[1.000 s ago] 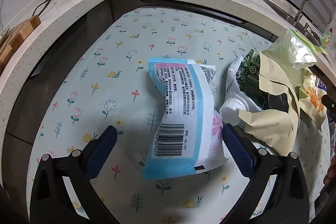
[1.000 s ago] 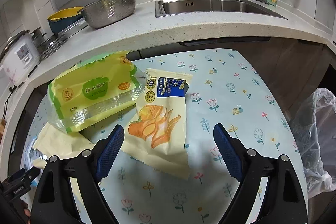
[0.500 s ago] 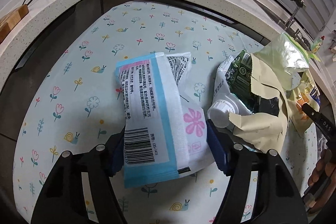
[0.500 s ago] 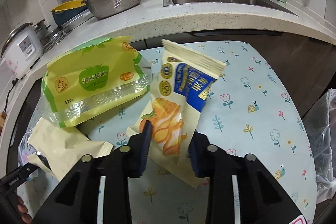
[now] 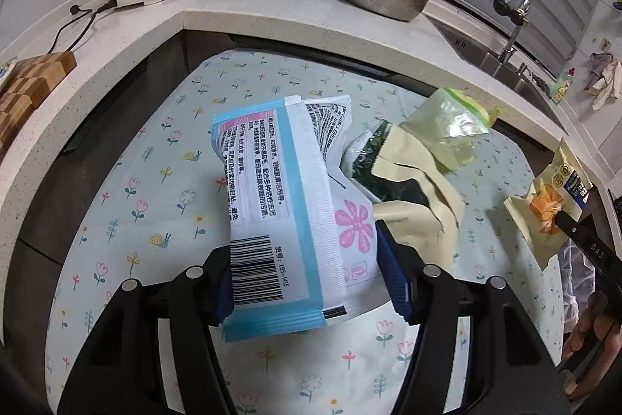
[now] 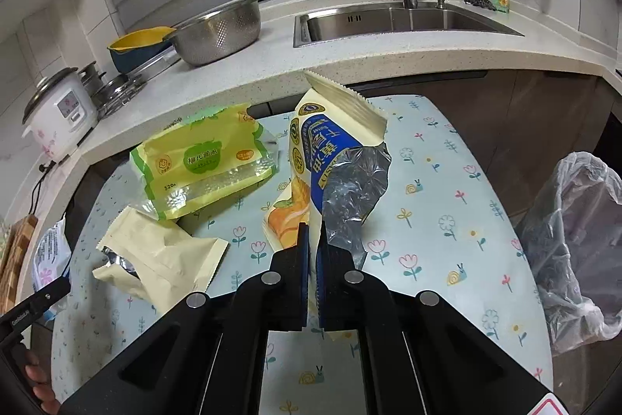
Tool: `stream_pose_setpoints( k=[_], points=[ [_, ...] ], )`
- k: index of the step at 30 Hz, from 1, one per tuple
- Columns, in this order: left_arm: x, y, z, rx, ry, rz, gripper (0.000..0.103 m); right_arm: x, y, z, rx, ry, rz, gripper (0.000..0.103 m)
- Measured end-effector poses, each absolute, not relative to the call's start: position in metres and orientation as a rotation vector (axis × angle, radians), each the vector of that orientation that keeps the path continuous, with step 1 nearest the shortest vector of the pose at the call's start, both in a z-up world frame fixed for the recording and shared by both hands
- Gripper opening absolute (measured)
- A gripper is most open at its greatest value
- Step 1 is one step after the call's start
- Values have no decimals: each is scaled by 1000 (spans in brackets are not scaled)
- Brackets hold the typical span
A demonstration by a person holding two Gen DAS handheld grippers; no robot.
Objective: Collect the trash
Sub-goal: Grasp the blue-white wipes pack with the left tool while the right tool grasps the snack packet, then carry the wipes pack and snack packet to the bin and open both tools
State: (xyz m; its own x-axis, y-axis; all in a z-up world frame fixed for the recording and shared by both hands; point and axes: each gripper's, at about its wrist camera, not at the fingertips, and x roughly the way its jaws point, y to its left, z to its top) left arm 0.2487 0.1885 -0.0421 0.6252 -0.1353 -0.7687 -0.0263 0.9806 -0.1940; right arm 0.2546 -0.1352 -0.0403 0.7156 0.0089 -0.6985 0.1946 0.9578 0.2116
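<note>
Left tool [image 5: 303, 282]: jaws closing on the blue-and-white wipes pack [image 5: 287, 212], pads pressed to both its sides; pack lifted clear of the flowered table [image 5: 155, 205].
Wipes pack: barcode end between the pads, other end tilted up and away; crumpled at mid-length.
Cream pouch [image 5: 420, 189]: just right of the wipes pack, lying torn open on the table, dark lining showing.
Green-yellow bag [image 6: 202, 162]: beyond the cream pouch, resting partly over it, clear window facing up.
Right tool [image 6: 313, 251]: pressed together, pinching the butter-biscuit wrapper [image 6: 330, 158] at its lower edge.
Butter-biscuit wrapper: right of the green-yellow bag, held upright above the table, serrated top edge uppermost, silver inside exposed on its right side.
Trash bag [image 6: 575, 244]: clear plastic, well right of the wrapper, off the table's right edge.
Hand [image 5: 591, 333]: fingers visible behind the right tool's handle.
Steel colander [image 6: 217, 30]: on the counter beyond the table, behind the green-yellow bag.
</note>
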Motion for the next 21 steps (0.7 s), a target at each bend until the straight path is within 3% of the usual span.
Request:
stream_pose_setpoints(
  k=[21],
  points=[
    [171,37,28,-48,782,-328,59,134,-229,18,347,619,-208,3]
  ],
)
